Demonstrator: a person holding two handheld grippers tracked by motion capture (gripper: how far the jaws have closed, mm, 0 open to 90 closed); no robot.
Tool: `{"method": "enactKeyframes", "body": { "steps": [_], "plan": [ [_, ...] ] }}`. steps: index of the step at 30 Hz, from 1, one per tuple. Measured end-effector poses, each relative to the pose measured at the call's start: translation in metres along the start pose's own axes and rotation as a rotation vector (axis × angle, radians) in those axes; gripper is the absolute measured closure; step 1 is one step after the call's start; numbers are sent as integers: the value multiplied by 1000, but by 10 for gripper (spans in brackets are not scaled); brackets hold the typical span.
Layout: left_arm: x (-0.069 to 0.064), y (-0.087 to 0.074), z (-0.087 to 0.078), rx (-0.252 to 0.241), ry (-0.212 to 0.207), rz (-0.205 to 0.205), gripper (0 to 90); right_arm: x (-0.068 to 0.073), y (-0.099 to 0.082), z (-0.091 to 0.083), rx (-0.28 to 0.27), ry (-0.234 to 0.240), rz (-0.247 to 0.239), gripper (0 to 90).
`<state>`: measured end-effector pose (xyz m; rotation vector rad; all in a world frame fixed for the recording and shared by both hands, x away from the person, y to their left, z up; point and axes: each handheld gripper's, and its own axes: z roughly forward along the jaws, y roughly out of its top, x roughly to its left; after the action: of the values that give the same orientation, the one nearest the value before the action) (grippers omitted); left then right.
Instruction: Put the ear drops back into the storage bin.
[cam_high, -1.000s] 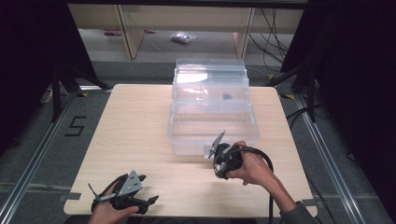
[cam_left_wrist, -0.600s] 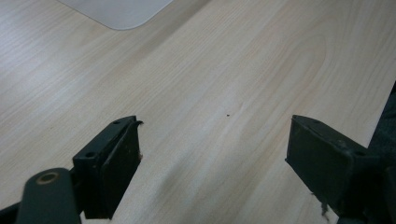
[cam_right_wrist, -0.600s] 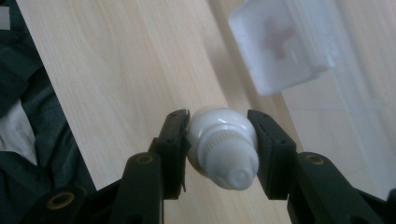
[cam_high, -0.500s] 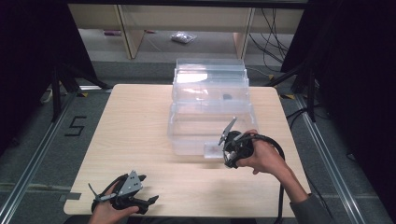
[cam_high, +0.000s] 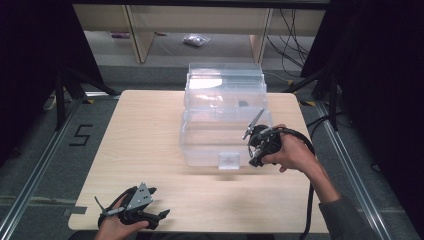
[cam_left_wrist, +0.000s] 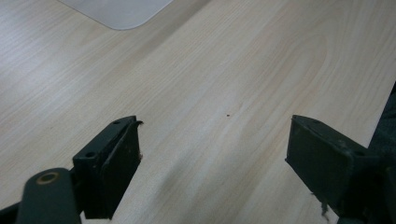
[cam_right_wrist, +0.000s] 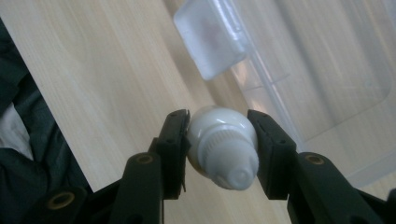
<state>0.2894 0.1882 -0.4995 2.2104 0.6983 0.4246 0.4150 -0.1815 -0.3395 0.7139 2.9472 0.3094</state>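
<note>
The right gripper (cam_right_wrist: 218, 149), clamped on a small white bottle (cam_right_wrist: 223, 147) beside the clear box (cam_high: 224, 120) mid-frame, should lift it squarely over the rim, while the left gripper (cam_left_wrist: 212, 163) rests released at lower left.

A pale wood-grain table (cam_high: 150, 130) carried a clear plastic storage box (cam_high: 222, 127) — lidless, with a small latch tab at its near edge — set toward the far side, right of centre. The tabletop near the box lay bare.

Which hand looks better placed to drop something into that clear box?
The right. Its tool is shut on a small white object beside the clear box; the left tool sits open, farther back.
</note>
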Motion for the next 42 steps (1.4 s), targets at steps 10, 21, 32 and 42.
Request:
{"method": "enactKeyframes", "body": {
  "steps": [10, 21, 32, 42],
  "plan": [
    [0, 0, 0, 0, 0, -4, 170, -21, 5, -12, -12, -22, 71, 601],
    [0, 0, 0, -4, -1, -6, 170, -48, 14, -8, -3, -33, 112, 601],
    [0, 0, 0, -1, -2, -2, 170, -71, 17, 8, 28, -46, 178, 601],
    [0, 0, 0, 0, -3, 0, 170, -93, 17, 29, 48, -63, 201, 601]
  ]
}}
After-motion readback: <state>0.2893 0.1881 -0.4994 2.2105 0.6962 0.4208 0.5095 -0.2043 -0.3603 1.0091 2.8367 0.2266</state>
